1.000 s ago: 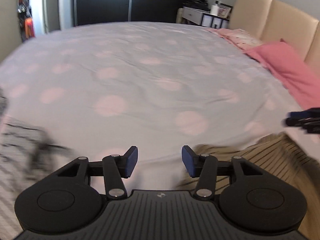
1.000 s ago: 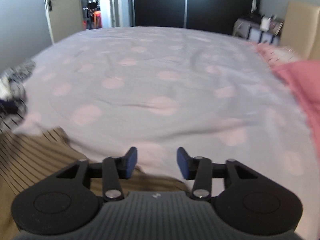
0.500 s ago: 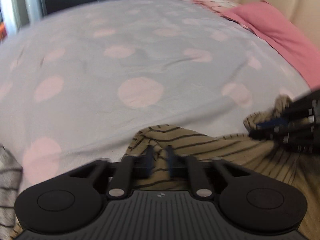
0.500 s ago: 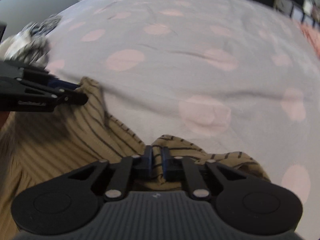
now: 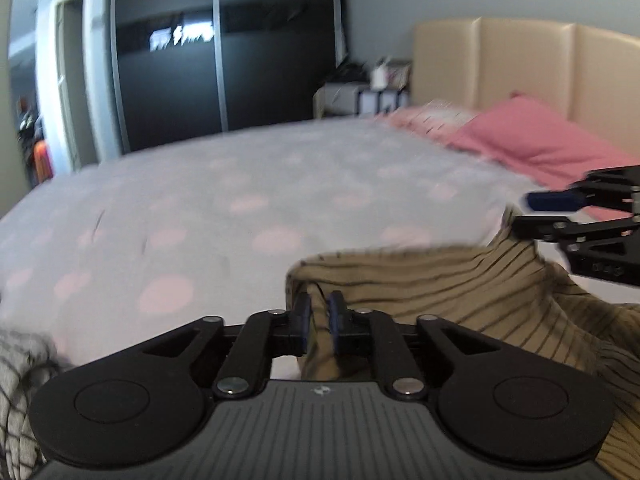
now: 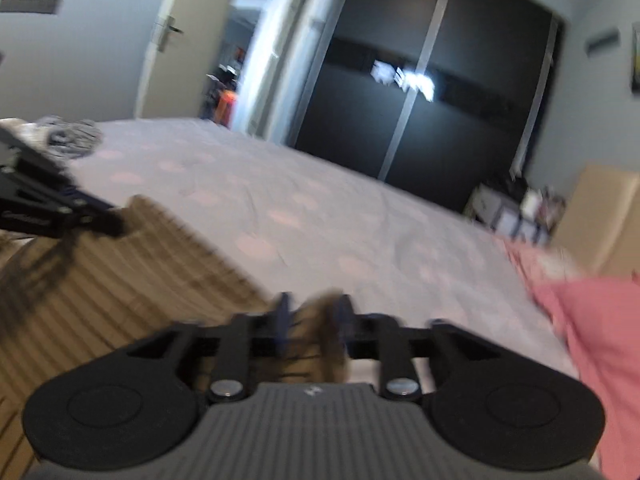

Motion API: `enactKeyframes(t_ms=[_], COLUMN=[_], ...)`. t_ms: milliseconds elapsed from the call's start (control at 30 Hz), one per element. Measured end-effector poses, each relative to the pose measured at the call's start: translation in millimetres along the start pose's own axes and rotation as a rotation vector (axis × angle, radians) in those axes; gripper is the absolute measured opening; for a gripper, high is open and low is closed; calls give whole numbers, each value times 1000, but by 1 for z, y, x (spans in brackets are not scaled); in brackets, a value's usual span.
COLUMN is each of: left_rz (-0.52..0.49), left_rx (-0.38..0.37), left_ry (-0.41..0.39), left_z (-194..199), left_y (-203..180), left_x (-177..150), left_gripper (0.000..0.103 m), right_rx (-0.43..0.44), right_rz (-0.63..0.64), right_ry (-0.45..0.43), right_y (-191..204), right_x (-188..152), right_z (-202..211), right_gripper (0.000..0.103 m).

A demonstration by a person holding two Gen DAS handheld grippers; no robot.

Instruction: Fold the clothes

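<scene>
While a second ago both claws were hovering spread over the bed (image 5: 240, 184) with nothing between their pads, they are now clenching the shirt (image 5: 460, 284) and lifting its near edge clear of the cover. The left claw (image 5: 319, 316) is pinching a bunched fold of the tan striped cloth between its blue pads, and the right claw (image 6: 310, 320) is gripping another bunch of the same edge, though blur is softening that view. Both cameras are tilting up toward the wardrobe (image 5: 224, 64), whereas half a second ago they were looking down at the cover, which suggests the shirt is being raised, perhaps to shake it flat or carry one edge over.

The shirt is hanging between the two claws, its top edge stretching from one to the other and the rest draping down toward the person. A checked garment (image 5: 20, 380) is lying at the left, apart from the claws. How far the folding has got is not settled here.
</scene>
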State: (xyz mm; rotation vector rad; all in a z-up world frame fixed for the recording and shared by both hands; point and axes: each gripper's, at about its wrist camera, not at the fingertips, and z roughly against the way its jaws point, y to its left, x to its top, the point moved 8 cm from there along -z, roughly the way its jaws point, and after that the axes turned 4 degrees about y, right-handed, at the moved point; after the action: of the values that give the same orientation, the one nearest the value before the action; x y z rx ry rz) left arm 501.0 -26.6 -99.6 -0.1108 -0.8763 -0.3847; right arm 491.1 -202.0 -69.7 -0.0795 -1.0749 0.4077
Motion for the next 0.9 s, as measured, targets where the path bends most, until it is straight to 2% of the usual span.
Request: enactKeyframes(t_ms=[67,133,233,300,533,767,900], left_rz=[13,25,26,30,39,92,108], left_rx=[20,40,83,112,208,267,236], left_ry=[12,28,65,87,129,228,252], left_z=[-3,-5,3,18,98,165,188], left_y=[7,15,37,52,95,115,103], left_x=[-1,-4,-15,-24,-57,-106,-133], left_gripper=[31,42,42,42,49,50,54], right_rx=[-7,-17,-43,-56,-98,-78,-60], right_rz=[-44,-68,-99,-120,-200,-274,-290], right_ry=[46,87,168,214,353,421,456], right_y=[-12,-24,-45,-60,-105,-101,-92], right_x=[-4,-9,-21,-34,-82,-128,-150], right_z=[-8,-11,-10,5,74,164,210], right_gripper=[37,37,37,37,38,40,43])
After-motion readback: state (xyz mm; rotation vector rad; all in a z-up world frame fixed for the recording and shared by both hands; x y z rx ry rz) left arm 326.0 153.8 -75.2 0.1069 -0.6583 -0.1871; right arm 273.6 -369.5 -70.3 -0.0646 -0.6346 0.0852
